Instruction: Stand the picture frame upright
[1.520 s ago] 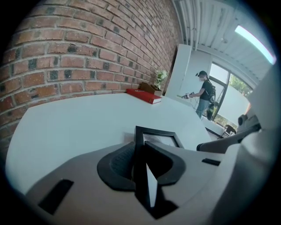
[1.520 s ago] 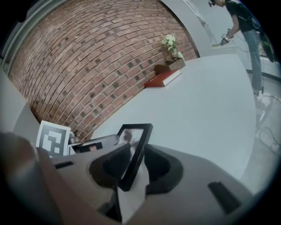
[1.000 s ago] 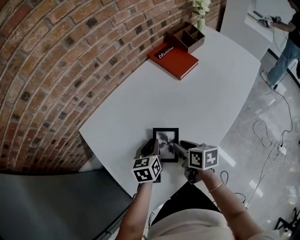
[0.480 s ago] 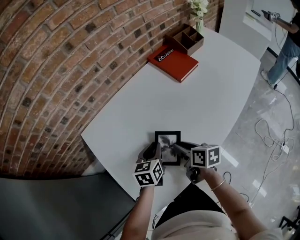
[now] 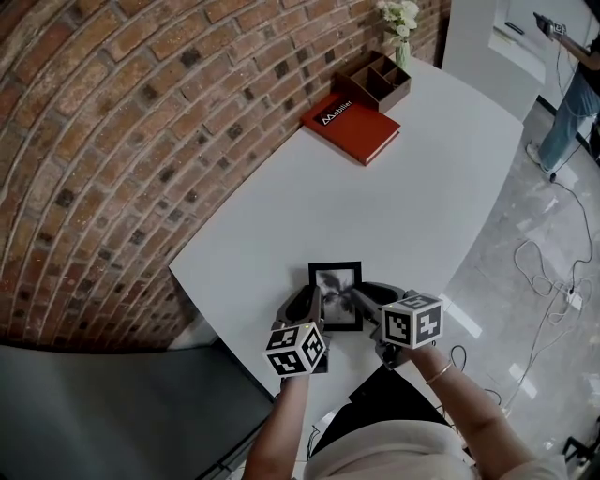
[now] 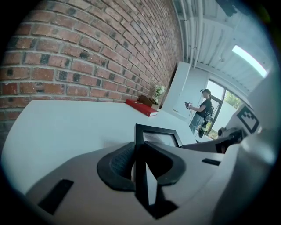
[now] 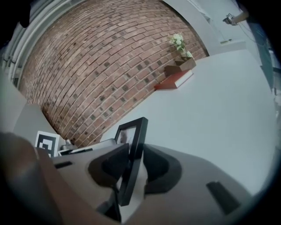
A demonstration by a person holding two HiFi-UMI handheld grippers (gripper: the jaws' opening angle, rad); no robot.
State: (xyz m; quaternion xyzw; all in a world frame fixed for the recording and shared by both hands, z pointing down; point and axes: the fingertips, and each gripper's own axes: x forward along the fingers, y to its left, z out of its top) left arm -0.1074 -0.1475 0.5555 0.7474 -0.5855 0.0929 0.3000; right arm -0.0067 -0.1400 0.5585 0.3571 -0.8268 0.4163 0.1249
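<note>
A small black picture frame (image 5: pixel 335 295) with a grey photo faces up at the near edge of the white table (image 5: pixel 375 216). My left gripper (image 5: pixel 308 302) is shut on the frame's left side; its pads press the black edge (image 6: pixel 141 145) in the left gripper view. My right gripper (image 5: pixel 362 297) is at the frame's right side. Its jaws have just been closing with the frame edge (image 7: pixel 137 136) between them. The frame sits tilted in that gap, and a light slit shows beside one pad.
At the table's far end lie a red book (image 5: pixel 350 124), a brown wooden organiser (image 5: pixel 375 80) and a vase of white flowers (image 5: pixel 400 21). A brick wall (image 5: pixel 112 141) runs along the left. A person (image 5: pixel 574 94) stands far right, with cables (image 5: pixel 553 281) on the floor.
The right gripper's jaws have drawn in closer to the frame's right edge. Both grippers and the frame stay in nearly the same spot; the head view has shifted a little.
</note>
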